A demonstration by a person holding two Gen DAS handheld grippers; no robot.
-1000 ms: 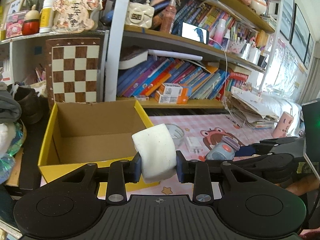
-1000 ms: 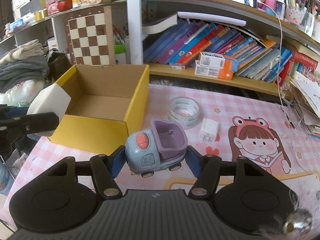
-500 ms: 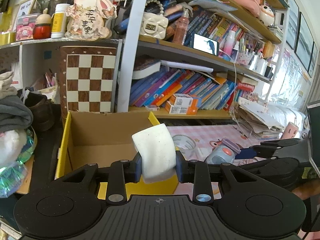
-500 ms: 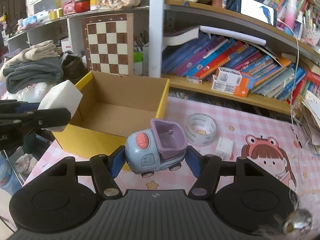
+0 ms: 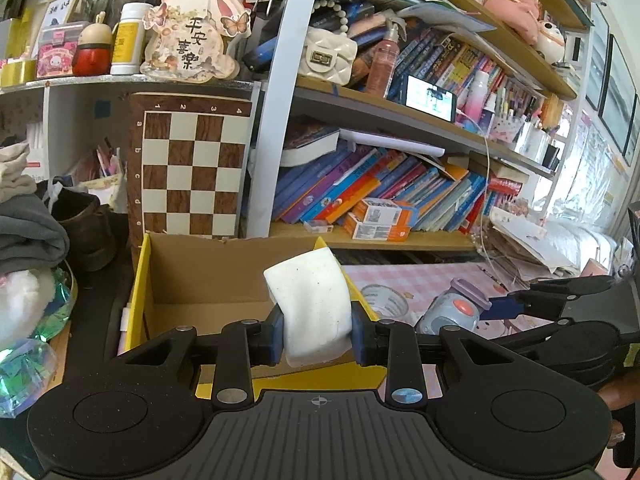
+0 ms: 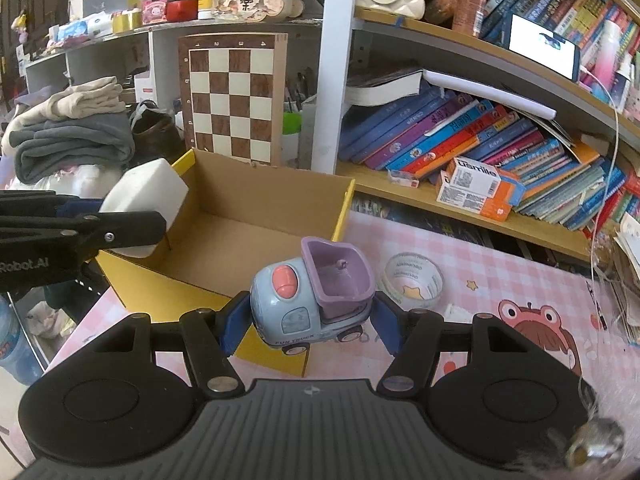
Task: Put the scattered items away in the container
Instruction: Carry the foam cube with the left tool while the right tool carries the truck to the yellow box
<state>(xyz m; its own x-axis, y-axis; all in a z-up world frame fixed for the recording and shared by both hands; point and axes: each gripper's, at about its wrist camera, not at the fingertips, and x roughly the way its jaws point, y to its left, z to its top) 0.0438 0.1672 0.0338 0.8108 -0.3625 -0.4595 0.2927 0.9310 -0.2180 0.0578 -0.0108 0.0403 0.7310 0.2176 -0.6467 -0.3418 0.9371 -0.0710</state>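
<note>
The left gripper (image 5: 318, 330) is clamped on a white sponge block (image 5: 312, 308), and the open cardboard box (image 5: 208, 276) lies just ahead at 12 o'clock. The right gripper (image 6: 306, 322) pinches a toy truck (image 6: 310, 304), the box at its 11 o'clock; the left looks nearer.

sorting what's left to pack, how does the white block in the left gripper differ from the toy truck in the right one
The white block is plain white and boxy, with no parts; the toy truck is blue with a purple bucket, a coral knob and wheels. The block, in the left gripper, hangs over the yellow box's left rim; the truck, in the right gripper, hangs over the box's front right corner. Both are clamped between blue pads and off the table.
</note>
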